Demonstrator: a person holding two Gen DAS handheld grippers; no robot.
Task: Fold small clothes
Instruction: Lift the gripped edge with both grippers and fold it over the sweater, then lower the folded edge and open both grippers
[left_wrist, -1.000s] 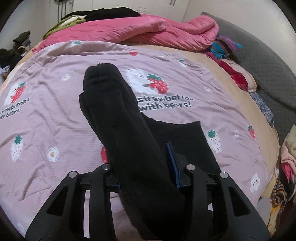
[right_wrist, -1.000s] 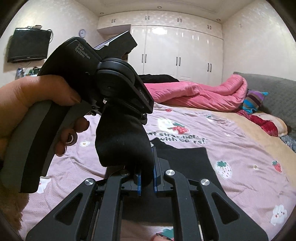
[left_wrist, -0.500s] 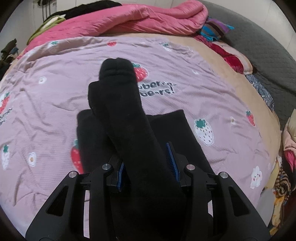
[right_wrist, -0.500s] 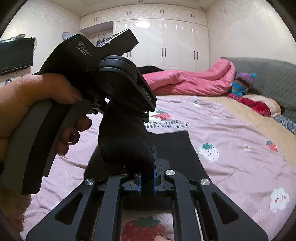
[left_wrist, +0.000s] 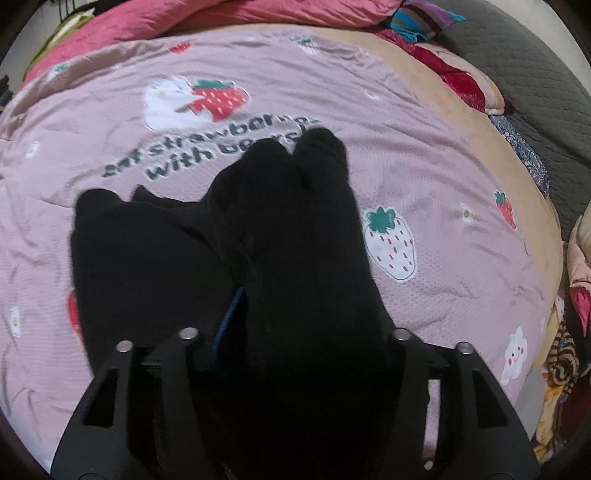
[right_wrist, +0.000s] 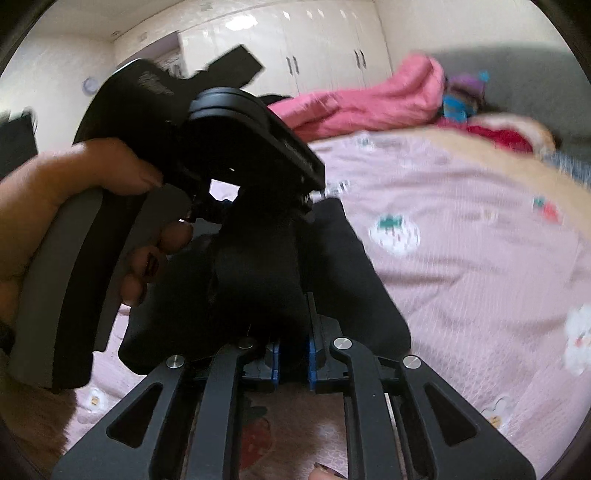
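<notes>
Change: since a second ago both hands have dropped toward the bed; the black fuzzy sock pair (left_wrist: 295, 236) now leans to the right instead of rising up the middle of the left wrist view, and the strawberry lettering sits closer.
Left hand: the person's hand (right_wrist: 62, 206) wraps the grey handle of the left gripper (right_wrist: 236, 173), at the left of the right wrist view.
Left gripper jaws: opening; the sock pair runs between them, and only the left blue pad (left_wrist: 229, 317) shows, with a gap between it and the cloth.
Task item, place: the socks stretch from the left gripper's jaws to the right gripper (right_wrist: 293, 360), above a flat black cloth (left_wrist: 140, 266) spread on the bed.
Right gripper jaws: opening a little, yet the blue pads press on the sock's near end.
Task item, look: two toe ends lie side by side at the far tip; matte, knitted, no pattern.
Surroundings: pink quilted bed cover printed with strawberries and bears (left_wrist: 461, 258); crumpled bright pink duvet (right_wrist: 369, 107) at the far end; striped blue-and-purple fabric (left_wrist: 421, 18) and a red cloth (left_wrist: 454, 77) at far right; grey padded headboard (left_wrist: 524, 85); white wardrobe doors (right_wrist: 325, 44).
In the way: the left gripper body blocks much of the socks in the right wrist view.
Hard to make out: the right wrist view is motion-blurred; black on black hides where sock ends and cloth begins; the left gripper's right pad is covered.
</notes>
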